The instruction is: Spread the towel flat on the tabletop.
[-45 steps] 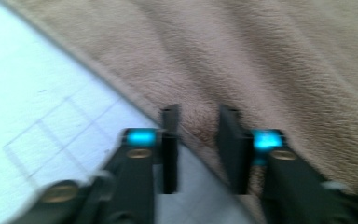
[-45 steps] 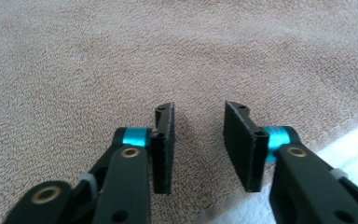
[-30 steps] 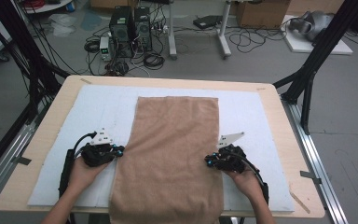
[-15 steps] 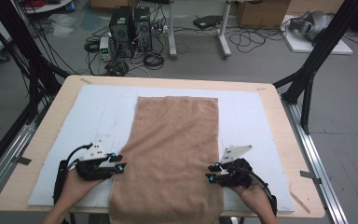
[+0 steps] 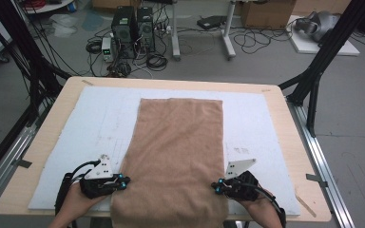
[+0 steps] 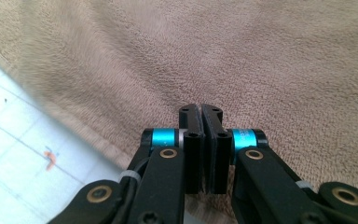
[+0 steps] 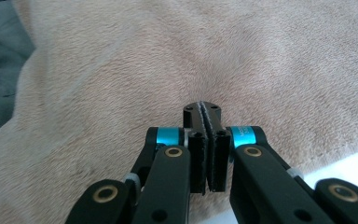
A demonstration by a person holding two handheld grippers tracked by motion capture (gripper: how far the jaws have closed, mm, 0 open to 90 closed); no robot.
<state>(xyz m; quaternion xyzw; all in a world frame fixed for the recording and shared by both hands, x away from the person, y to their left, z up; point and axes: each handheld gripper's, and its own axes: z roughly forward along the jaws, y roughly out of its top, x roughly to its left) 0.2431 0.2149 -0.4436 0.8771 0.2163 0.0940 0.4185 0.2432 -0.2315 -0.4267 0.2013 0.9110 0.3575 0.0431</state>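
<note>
A brown towel (image 5: 178,152) lies lengthwise on the white mat (image 5: 100,123), and its near end hangs over the table's front edge. My left gripper (image 5: 123,180) is at the towel's left edge near the front. Its jaws have just closed and stand together, tips resting on the towel (image 6: 261,56), with no cloth seen between them (image 6: 201,109). My right gripper (image 5: 215,186) is at the towel's right edge. Its jaws have also just closed, and the towel (image 7: 214,46) puckers toward the tips (image 7: 202,106), with a pale line of cloth between the pads.
The wooden table (image 5: 285,109) shows as a rim around the mat. Black frame legs stand at both sides. Computers and cables lie on the floor beyond the far edge. Bare mat (image 6: 9,140) lies left of the towel and bare mat (image 7: 354,168) right of it.
Both hands have slid along the towel's side edges toward the table's front. The towel has stayed in place.
</note>
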